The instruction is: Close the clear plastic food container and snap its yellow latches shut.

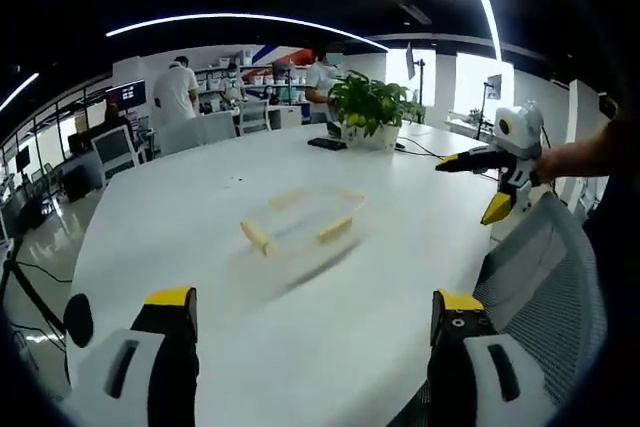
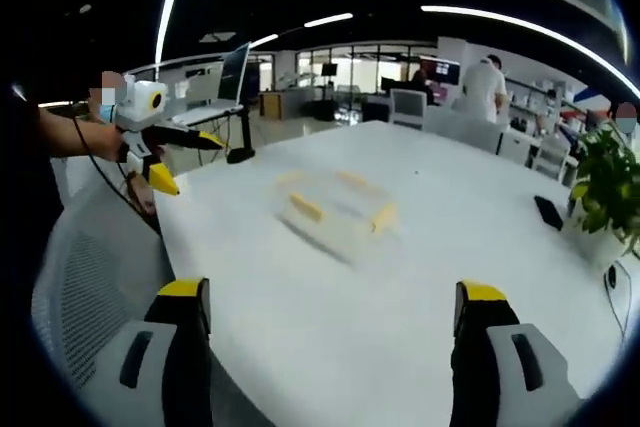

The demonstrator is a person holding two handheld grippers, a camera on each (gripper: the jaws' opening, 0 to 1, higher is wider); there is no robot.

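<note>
A clear plastic container [image 1: 300, 232] with yellow latches [image 1: 257, 237] lies on the round white table [image 1: 200, 197], blurred, so I cannot tell how its lid sits. My left gripper [image 1: 313, 299] is open, short of the container with nothing between its jaws. My right gripper [image 1: 465, 192] hangs open above the table's right edge, held by a hand. From the right gripper view the container [image 2: 335, 212] lies ahead of the open right gripper [image 2: 333, 290], and the left gripper [image 2: 198, 167] hovers open at the left edge of the table [image 2: 450, 247].
A potted plant [image 1: 375, 107] and a dark phone [image 1: 327, 144] stand at the table's far side. A grey mesh chair [image 1: 550, 277] is pushed against the near edge. People stand among desks and monitors in the background. The plant [image 2: 610, 177] and phone [image 2: 550, 212] are at the right.
</note>
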